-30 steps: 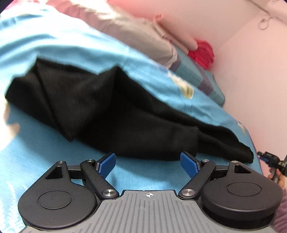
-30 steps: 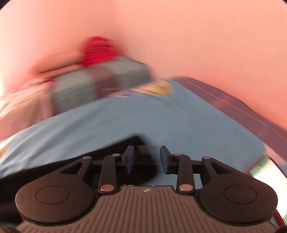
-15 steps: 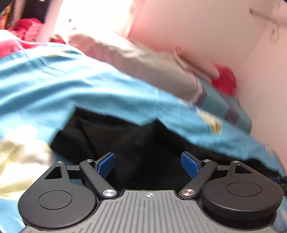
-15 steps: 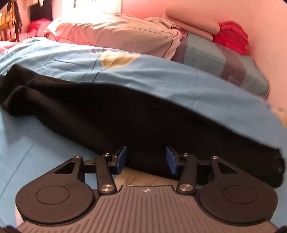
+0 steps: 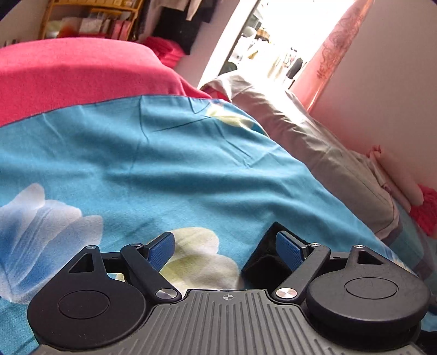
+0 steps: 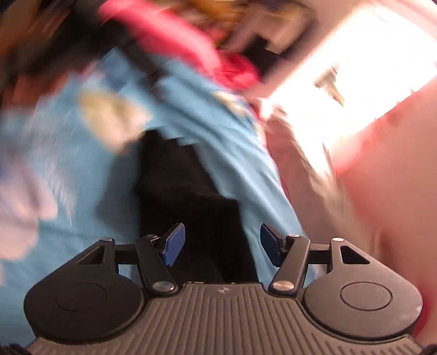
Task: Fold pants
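Note:
The black pants (image 6: 188, 199) lie on the blue flowered bedsheet (image 5: 164, 169). In the right wrist view, which is blurred by motion, they run away from me between the fingers. My right gripper (image 6: 221, 241) is open above them and holds nothing. In the left wrist view only one corner of the pants (image 5: 266, 258) shows, by the right fingertip. My left gripper (image 5: 225, 245) is open and empty, low over the sheet.
A pink blanket (image 5: 68, 71) lies at the far left of the bed. Grey and pink pillows (image 5: 327, 153) line the right side against the pink wall. A shelf with clutter (image 5: 90, 21) and a bright doorway (image 5: 267, 46) stand beyond the bed.
Both grippers have swung left towards the pants' other end. The left view has lost most of the pants. The right gripper has opened wider.

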